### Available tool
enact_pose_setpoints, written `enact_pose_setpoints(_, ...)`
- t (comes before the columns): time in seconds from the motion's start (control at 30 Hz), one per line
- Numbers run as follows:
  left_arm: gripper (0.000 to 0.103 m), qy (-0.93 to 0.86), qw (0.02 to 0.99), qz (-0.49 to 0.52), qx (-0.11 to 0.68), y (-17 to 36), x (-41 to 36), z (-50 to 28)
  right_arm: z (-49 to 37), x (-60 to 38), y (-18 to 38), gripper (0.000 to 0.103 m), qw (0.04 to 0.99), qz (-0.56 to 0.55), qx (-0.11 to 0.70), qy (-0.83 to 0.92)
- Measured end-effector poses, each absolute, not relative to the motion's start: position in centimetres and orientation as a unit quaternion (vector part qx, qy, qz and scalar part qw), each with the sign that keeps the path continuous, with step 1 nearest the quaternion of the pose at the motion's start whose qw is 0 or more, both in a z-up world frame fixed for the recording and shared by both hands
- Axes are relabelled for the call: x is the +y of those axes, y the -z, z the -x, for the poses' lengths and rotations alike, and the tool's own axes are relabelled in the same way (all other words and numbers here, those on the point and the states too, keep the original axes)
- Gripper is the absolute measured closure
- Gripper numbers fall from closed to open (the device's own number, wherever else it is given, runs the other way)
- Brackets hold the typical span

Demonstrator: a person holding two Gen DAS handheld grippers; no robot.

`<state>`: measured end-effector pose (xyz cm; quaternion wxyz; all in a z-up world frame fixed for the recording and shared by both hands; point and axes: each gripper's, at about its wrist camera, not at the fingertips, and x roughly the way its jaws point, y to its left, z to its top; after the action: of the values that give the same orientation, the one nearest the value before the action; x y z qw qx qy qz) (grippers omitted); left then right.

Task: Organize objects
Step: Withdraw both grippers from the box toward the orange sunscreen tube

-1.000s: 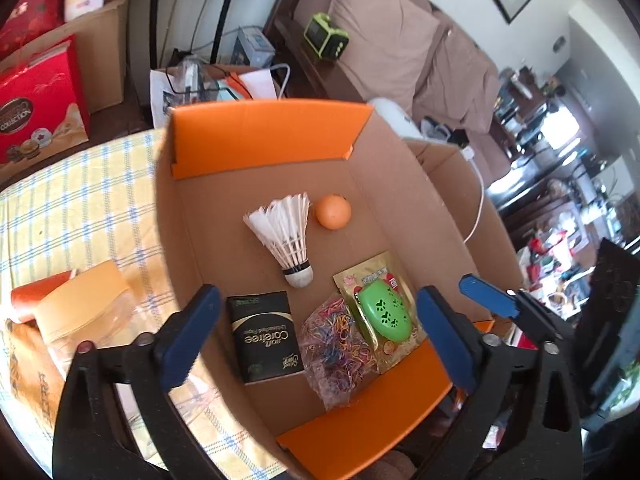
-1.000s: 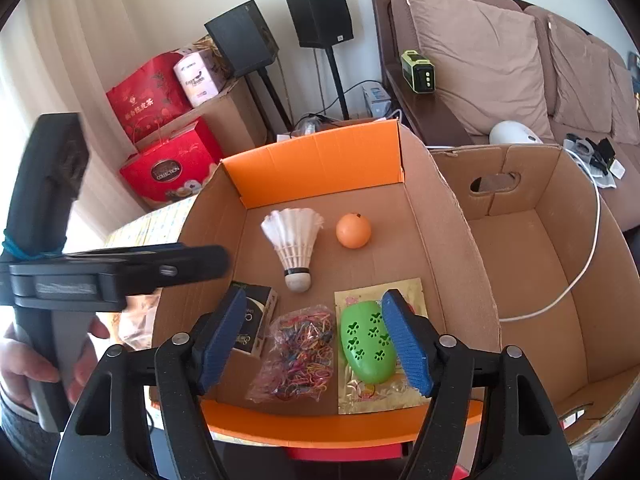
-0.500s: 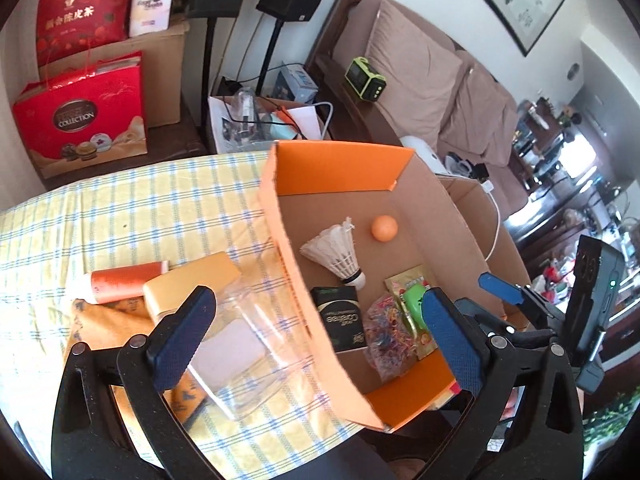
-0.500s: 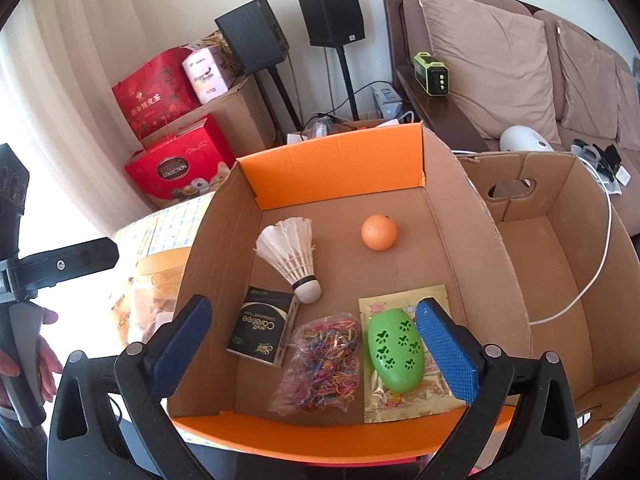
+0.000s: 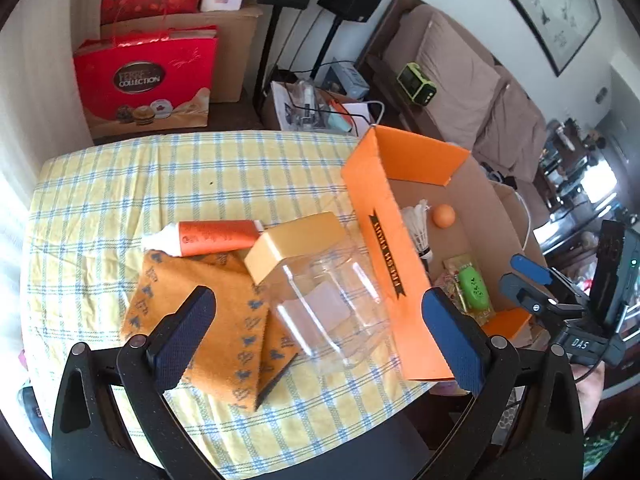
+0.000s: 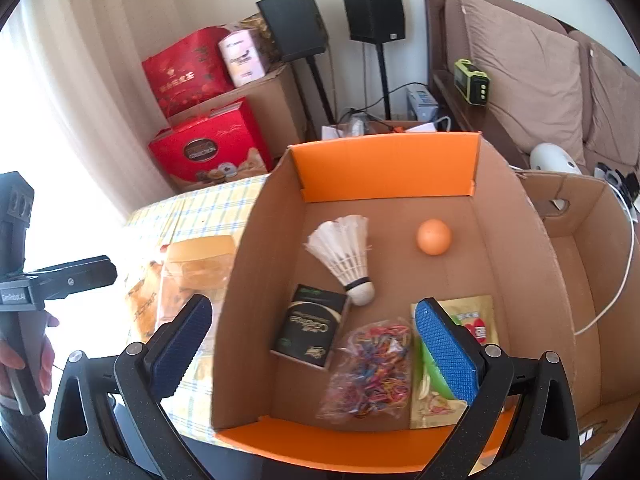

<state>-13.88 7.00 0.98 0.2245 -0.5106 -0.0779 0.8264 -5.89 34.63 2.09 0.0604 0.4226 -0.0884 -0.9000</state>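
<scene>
On the yellow checked table (image 5: 120, 184), a clear plastic jar with a tan lid (image 5: 316, 280) is laid on its side against the orange-walled cardboard box (image 5: 384, 248), between the left gripper's (image 5: 316, 332) wide-apart, empty jaws. An orange tube (image 5: 212, 237) and orange patterned cloth (image 5: 208, 320) are seen beside it. The right gripper (image 6: 316, 344) is held spread over the box's wall, above a white shuttlecock (image 6: 346, 256) and orange ball (image 6: 434, 237)

Over the last second the left gripper (image 5: 316, 332) swings away from above the cardboard box (image 5: 384, 256) toward the table; the box slides from frame centre to the right, and the clear jar (image 5: 320, 292), orange tube (image 5: 216, 238) and orange cloth (image 5: 208, 320) come to the centre. The right gripper (image 6: 316, 344) spreads from nearly closed to wide apart, its left finger (image 6: 180, 344) now outside the box wall. The green case (image 6: 434, 372) becomes mostly hidden behind the right finger (image 6: 446, 348).
</scene>
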Motion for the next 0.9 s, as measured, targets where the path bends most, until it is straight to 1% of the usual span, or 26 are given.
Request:
enact_pose_setpoints(0.33,0.000,-0.824,0.173,0.527,-0.116,1.7,0.0,14.0,7.5,29.1,-2.2,0.000,0.114,-0.428,-0.062,0.895)
enact_pose_setpoints(0.7,0.000,-0.822,0.157,0.528,-0.144,2.9,-3.7,15.2,11.7,23.2,-2.0,0.001,0.175,-0.446,-0.043,0.877)
enact_pose_setpoints(0.77,0.000,-0.821,0.157,0.528,-0.149,3.2,-4.2,15.5,12.9,22.1,-1.8,0.004,0.180,-0.454,-0.035,0.872)
enact_pose_setpoints(0.83,0.001,-0.820,0.157,0.528,-0.157,3.5,-4.7,15.8,13.8,20.8,-1.5,0.011,0.181,-0.461,-0.022,0.868)
enact_pose_setpoints(0.9,0.002,-0.818,0.158,0.527,-0.164,3.8,-5.2,16.1,14.8,19.6,-1.2,0.014,0.183,-0.467,-0.005,0.865)
